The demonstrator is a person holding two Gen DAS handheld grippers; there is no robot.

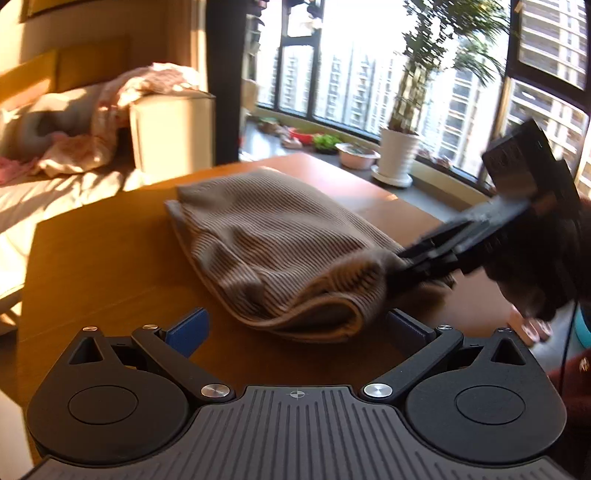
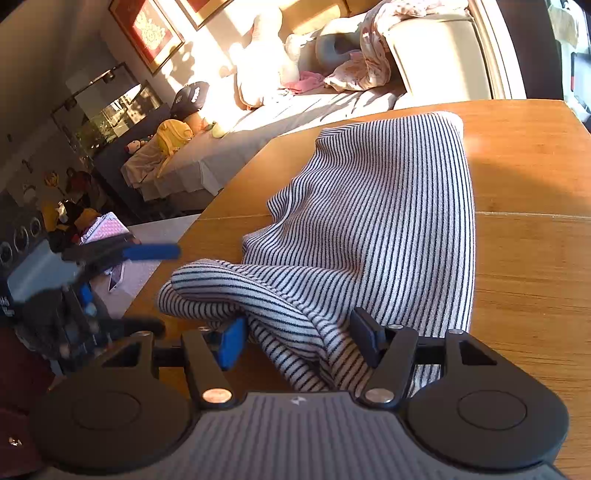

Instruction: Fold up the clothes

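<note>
The right gripper (image 2: 295, 341) has a bunched fold of the striped garment (image 2: 373, 206) between its blue pads (image 2: 232, 341); the cloth fills the gap and the pads appear to press on it, so I read it as grasping the near corner. The rest of the garment stretches away ahead of it, flat on the worktop (image 2: 528, 229), with a rolled lip just left of the pads. The left gripper (image 1: 295, 328) is released, its pads standing wide to either side of the garment's near folded edge, which lies just ahead of it and apart from both pads. Seen from there, the right gripper reaches in from the right and meets the cloth at its right end.

Risks, as I judge them: the grip is on a thick wad, not a clean edge, so pulling may drag several layers and spoil the fold. Only one corner is held; lifting it alone could skew the cloth or slide it over the smooth wood toward the worktop's edge, left of the right gripper.

The worktop is glossy orange-brown wood, sunlit. Beyond it stand a sofa (image 1: 74, 122) heaped with blankets, a potted plant (image 1: 397, 147) by tall windows, and framed pictures (image 2: 155, 33) on the wall.
</note>
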